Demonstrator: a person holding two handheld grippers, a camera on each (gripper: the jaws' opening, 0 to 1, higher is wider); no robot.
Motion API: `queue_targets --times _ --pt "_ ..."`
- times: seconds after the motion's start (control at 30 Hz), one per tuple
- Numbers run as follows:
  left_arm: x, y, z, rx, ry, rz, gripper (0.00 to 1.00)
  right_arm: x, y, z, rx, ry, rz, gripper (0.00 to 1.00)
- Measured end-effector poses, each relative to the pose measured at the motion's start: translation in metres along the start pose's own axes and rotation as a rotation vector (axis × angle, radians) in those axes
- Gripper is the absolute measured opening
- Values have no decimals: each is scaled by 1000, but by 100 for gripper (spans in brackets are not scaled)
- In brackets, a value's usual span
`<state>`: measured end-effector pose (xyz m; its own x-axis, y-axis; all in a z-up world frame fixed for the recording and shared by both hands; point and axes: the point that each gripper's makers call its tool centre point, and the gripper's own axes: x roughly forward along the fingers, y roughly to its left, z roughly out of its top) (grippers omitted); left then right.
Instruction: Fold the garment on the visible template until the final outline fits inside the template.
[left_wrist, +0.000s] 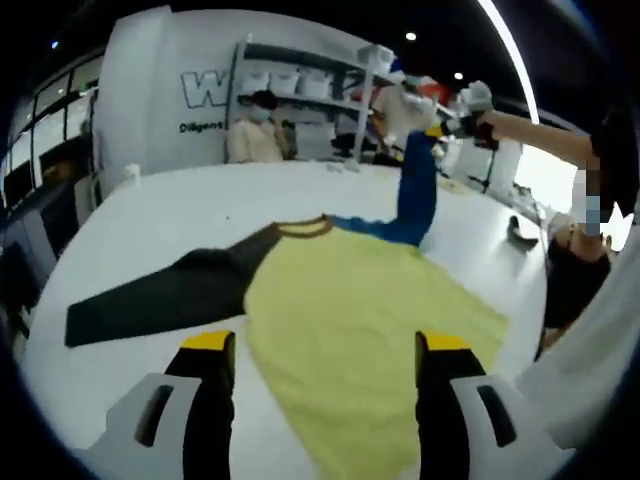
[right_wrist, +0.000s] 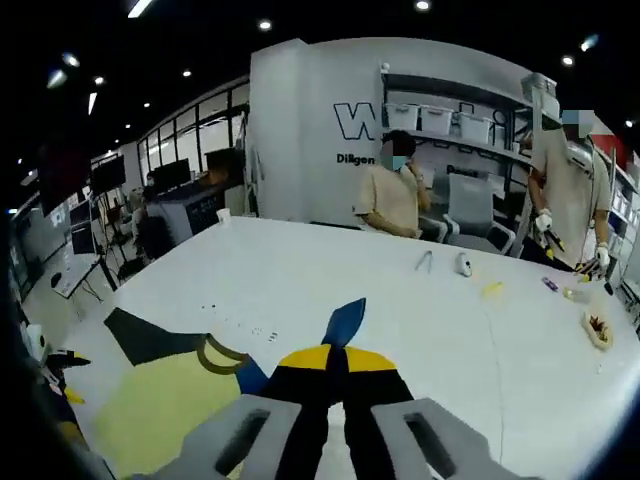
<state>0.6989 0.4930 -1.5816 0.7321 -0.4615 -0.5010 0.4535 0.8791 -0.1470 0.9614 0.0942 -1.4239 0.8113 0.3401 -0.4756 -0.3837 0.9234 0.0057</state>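
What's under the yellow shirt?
The white table shows all around the shirt. The cloth covers whatever lies beneath, so no template can be seen. The right gripper lifts the blue sleeve.

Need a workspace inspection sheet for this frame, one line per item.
Surface: white table, template not discernible.
Job's things: shirt with yellow body lies flat; black sleeve spread out; blue sleeve lifted.
Clutter: small items at far table edge.
Grippers: left gripper open over shirt; right gripper shut on blue sleeve.
Cables: nothing seen.
Surroundings: shelves with bins, seated person, standing person.
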Motion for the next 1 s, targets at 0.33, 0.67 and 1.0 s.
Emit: queue_targets --times 0.33,0.67,1.0 --pt "-14 17 -1 -18 -14 26 68 31 119 54 -109 -103 187 0" --pt "-22 26 -6 -34 -6 41 68 78 210 19 -230 -34 307 0" --pt "-28 32 -18 -50 17 48 67 109 279 -33 -212 60 401 0"
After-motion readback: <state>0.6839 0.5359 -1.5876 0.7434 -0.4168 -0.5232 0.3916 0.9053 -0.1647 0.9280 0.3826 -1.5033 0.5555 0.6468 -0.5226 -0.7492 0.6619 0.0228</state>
